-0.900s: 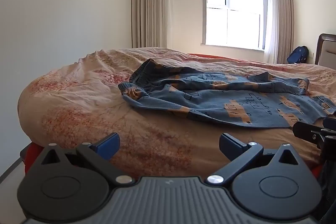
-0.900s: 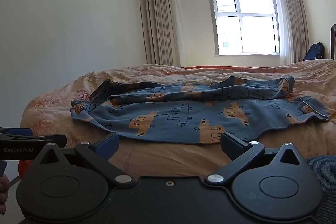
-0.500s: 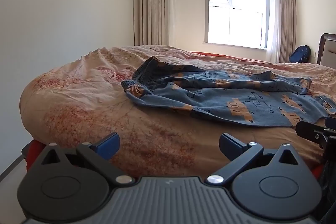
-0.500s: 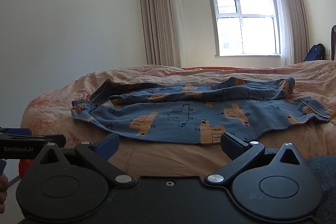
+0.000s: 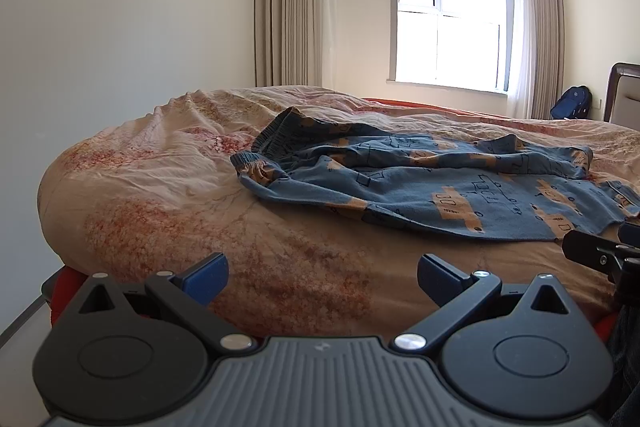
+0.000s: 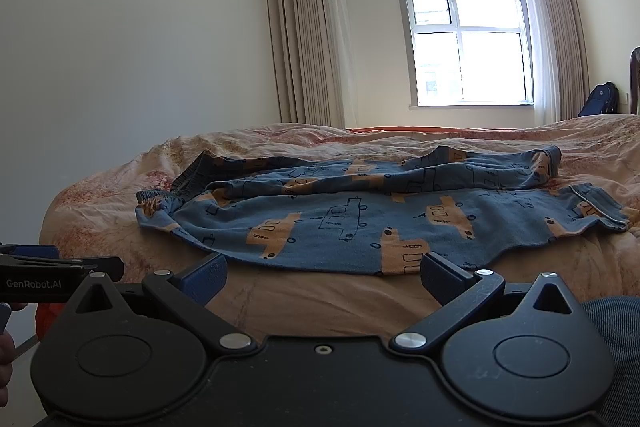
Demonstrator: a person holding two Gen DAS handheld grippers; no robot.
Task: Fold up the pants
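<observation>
Now both tongs stand spread wide and empty: the left gripper (image 5: 322,277) has tipped down a little since a moment ago, bringing the bed nearer, so the approach has barely begun. The blue truck-print pants (image 6: 360,215) lie unfolded across the duvet (image 5: 160,195), waistband (image 5: 276,143) leftward, near hem (image 6: 320,267) close to the right gripper (image 6: 324,277), with bare bedding all round.

Blue patterned pants (image 6: 360,223) rumpled on bed

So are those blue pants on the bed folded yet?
Not yet. The pants lie spread along the bed, rumpled, both legs stretched out side by side, waistband at the left.
</observation>
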